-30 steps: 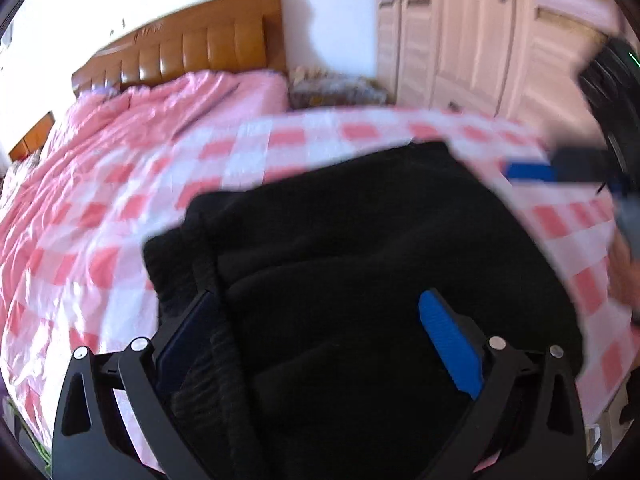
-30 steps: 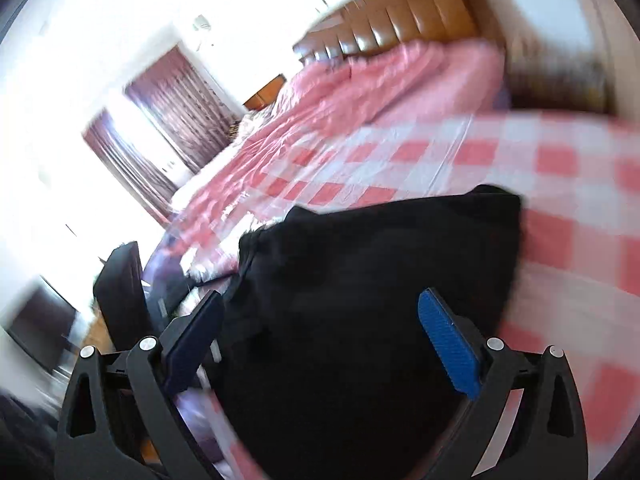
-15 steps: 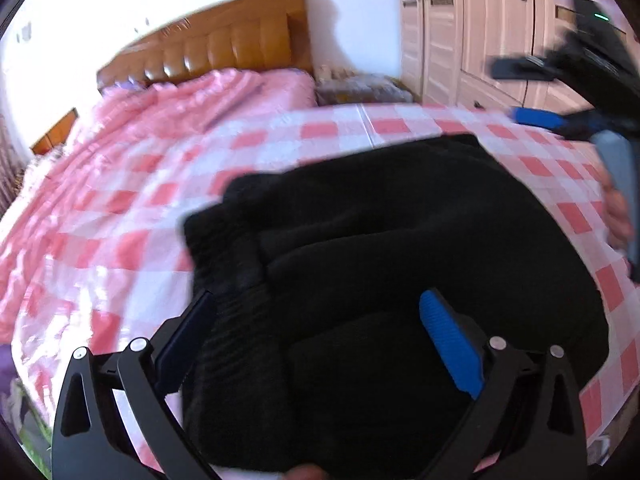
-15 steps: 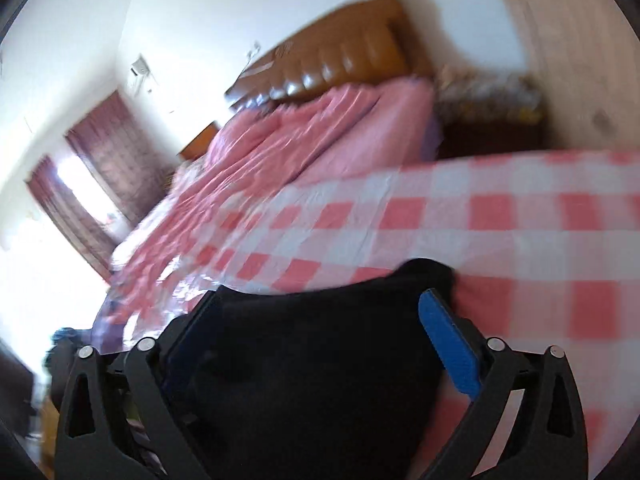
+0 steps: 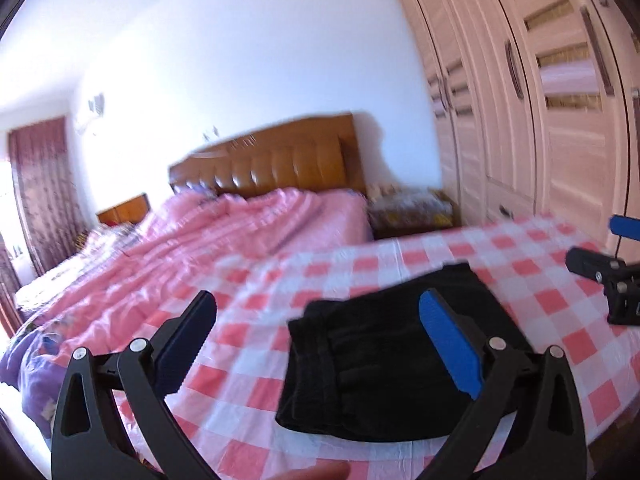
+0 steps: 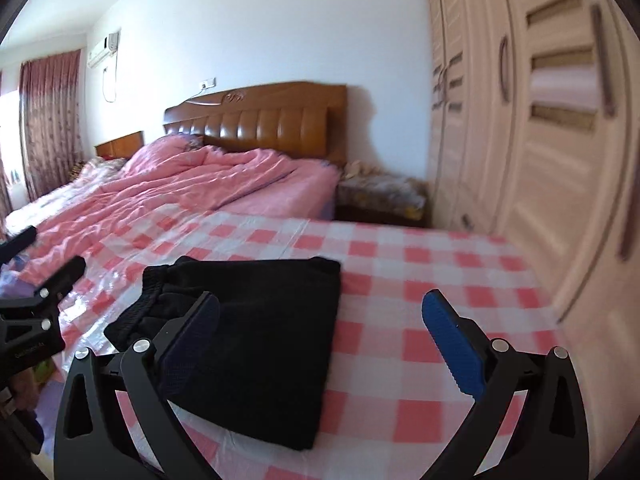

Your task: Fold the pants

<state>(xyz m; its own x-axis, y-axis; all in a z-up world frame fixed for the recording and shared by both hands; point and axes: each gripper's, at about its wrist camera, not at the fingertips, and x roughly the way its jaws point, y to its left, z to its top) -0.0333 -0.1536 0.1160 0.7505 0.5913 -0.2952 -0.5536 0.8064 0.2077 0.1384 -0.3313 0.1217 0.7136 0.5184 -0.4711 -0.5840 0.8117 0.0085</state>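
The black pants (image 5: 384, 356) lie folded into a compact rectangle on the pink-and-white checked cloth (image 5: 280, 292), waistband to the left. They also show in the right wrist view (image 6: 256, 332). My left gripper (image 5: 320, 332) is open and empty, held above and back from the pants. My right gripper (image 6: 324, 324) is open and empty, also raised clear of the pants. The right gripper shows at the right edge of the left wrist view (image 5: 612, 280); the left gripper shows at the left edge of the right wrist view (image 6: 36, 308).
A crumpled pink quilt (image 6: 180, 188) covers the bed behind, below a brown headboard (image 6: 256, 120). A cream wardrobe (image 6: 520, 120) stands on the right. A cluttered nightstand (image 6: 380, 196) sits between bed and wardrobe. Curtains (image 6: 48, 120) hang at far left.
Both grippers have lifted and drawn back from the pants. The folded pants now lie free on the cloth, farther from both cameras.
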